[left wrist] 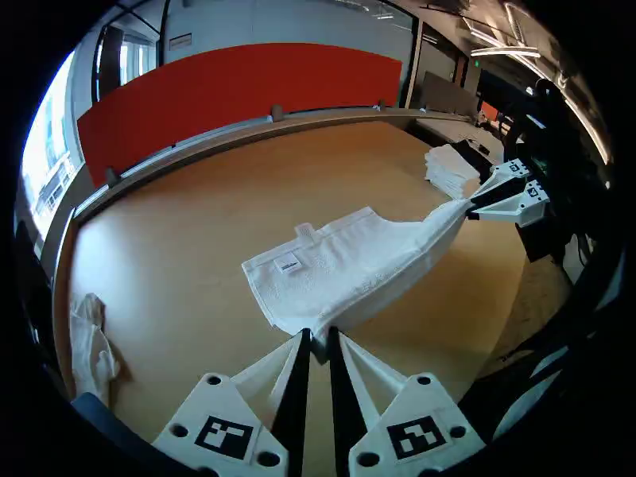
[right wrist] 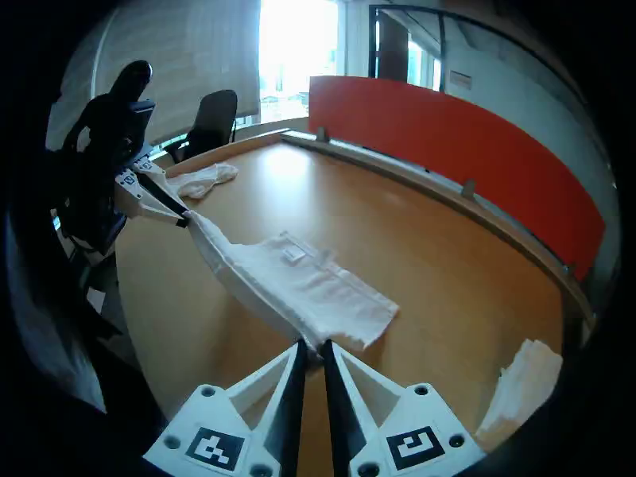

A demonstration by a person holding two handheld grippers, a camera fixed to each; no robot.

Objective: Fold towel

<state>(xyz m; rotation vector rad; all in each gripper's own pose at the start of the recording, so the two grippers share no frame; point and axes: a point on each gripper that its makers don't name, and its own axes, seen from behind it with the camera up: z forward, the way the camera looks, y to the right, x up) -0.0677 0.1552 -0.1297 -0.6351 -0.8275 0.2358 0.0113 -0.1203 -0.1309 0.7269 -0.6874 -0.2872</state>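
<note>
Left gripper view: we see the broad wooden surface (left wrist: 183, 246) carrying the white towel (left wrist: 342, 266), part lying flat, its near edge raised and stretched taut. We judge it light, soft and limp, best held by its corners. The left gripper (left wrist: 318, 343) has its fingers nearly closed, pinching one corner; the right gripper (left wrist: 475, 208) pinches the other. The gripped corners hide between the fingers, so we cannot tell how deep the hold goes.

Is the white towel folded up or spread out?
Mostly spread out, not folded yet: the towel lies flat on the table, with its near edge lifted by the left claw and right claw at each end.
</note>
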